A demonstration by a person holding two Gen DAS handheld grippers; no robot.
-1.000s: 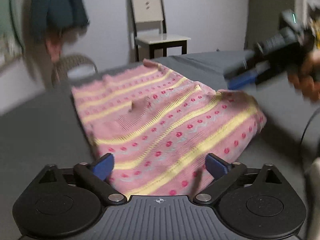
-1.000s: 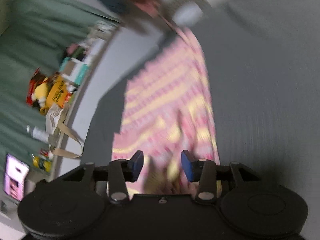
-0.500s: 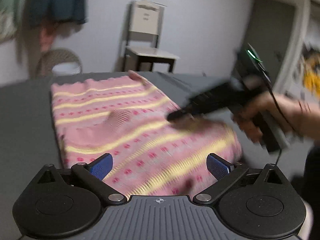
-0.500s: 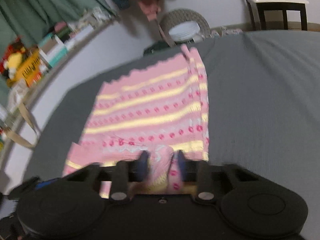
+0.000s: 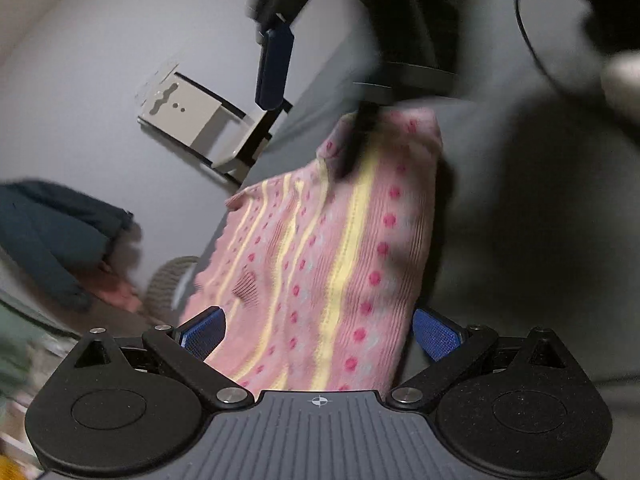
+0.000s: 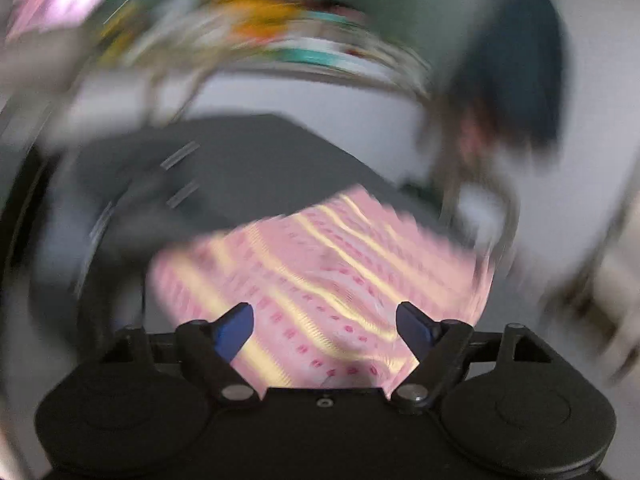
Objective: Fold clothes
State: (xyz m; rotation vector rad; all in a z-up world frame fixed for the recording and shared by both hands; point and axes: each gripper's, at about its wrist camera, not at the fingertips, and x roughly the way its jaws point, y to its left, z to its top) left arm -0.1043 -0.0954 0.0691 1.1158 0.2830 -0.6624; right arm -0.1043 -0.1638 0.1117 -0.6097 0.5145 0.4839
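Jaws, right: my right gripper [image 6: 325, 326] has just been opening; the jaws stand spread, nothing pinched, the pink knit sweater [image 6: 320, 280] lying slack beneath and between them.
Jaws, left: my left gripper [image 5: 316, 330] is spread too, the sweater's near end between its pads, untouched as far as I can tell.
Sweater: flat on the grey bed [image 5: 540, 240], stretching ahead of both jaws.
Handling: I judge it soft, light, floppy, inclined to sag.
Hold: I'd pinch a corner or hem edge.
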